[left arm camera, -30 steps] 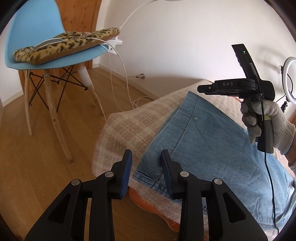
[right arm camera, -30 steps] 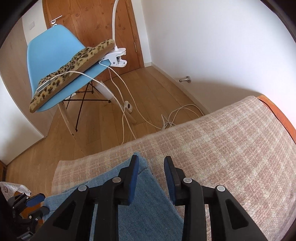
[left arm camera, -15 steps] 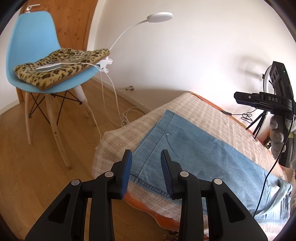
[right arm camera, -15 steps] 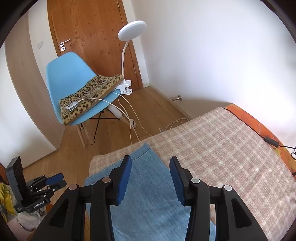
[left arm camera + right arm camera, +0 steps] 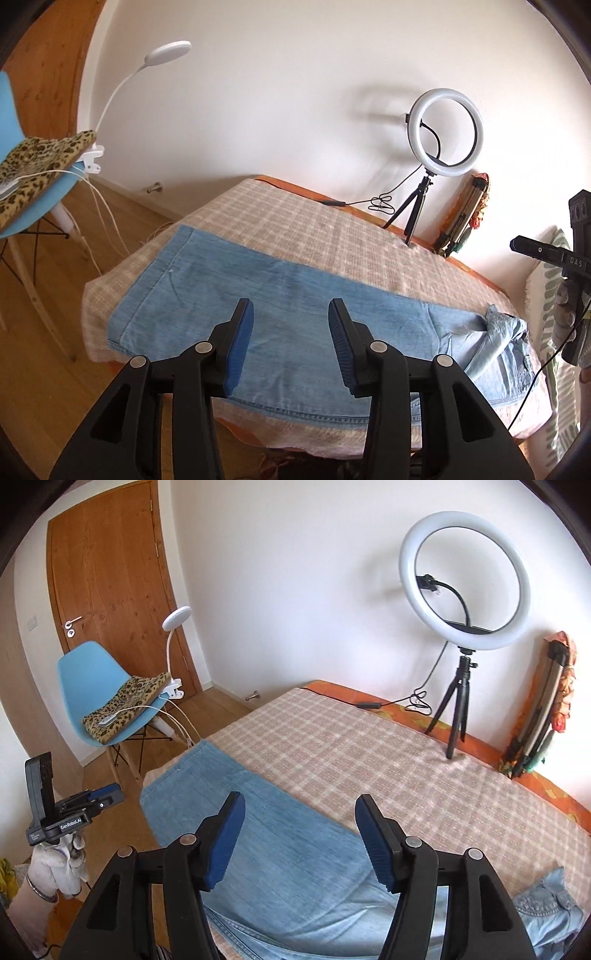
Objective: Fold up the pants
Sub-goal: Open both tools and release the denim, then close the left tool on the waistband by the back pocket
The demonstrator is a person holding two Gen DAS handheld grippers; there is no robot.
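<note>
While the blue jeans [image 5: 295, 317] lie flat along the near edge of the bed's checked blanket [image 5: 369, 746], legs one on the other and the waist bunched at the right end, both tools hang above them holding nothing. The left tool [image 5: 290, 332] has its jaws apart, just opened a little; the right tool [image 5: 299, 834] stands wider, its jaws having just spread. A ring light [image 5: 465, 579] on a tripod stands on the bed's far side.
</note>
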